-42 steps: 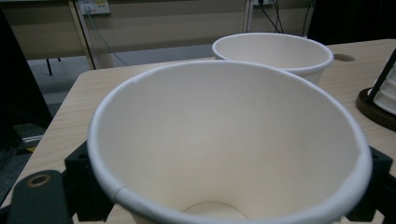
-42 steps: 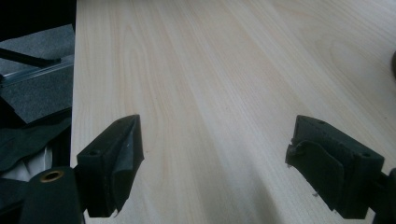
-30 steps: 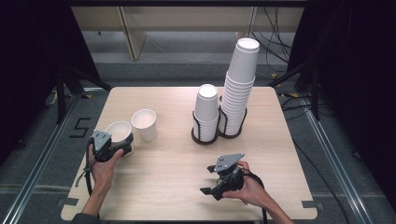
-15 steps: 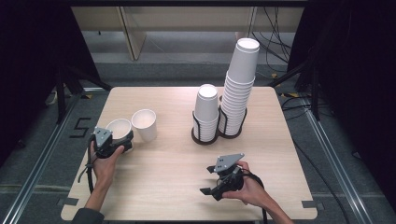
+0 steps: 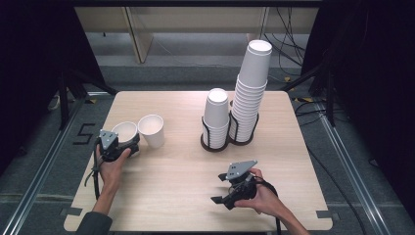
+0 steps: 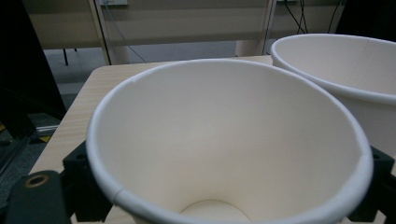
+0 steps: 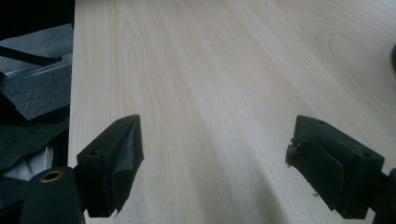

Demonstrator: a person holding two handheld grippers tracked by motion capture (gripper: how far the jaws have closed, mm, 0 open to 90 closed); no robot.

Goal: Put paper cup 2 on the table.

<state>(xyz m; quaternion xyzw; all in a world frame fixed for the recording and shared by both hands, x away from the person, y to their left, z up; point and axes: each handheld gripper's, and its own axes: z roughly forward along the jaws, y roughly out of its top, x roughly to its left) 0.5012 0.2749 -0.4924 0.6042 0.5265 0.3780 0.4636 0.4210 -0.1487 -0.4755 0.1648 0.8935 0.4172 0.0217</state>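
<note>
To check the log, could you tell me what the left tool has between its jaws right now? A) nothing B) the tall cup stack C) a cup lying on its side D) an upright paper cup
D: in the left gripper view the jaws of the left tool sit on either side of an upright cup, open end up, beside a second cup.

White paper cups (image 5: pixel 125 133) and white stacks (image 5: pixel 251 88), black wire holder (image 5: pixel 215 142), pale wood-grain table (image 5: pixel 176 181), black grippers (image 5: pixel 117 147) with grey plate (image 5: pixel 238 169), floor probably dark grey, hard to tell in shadow.
</note>
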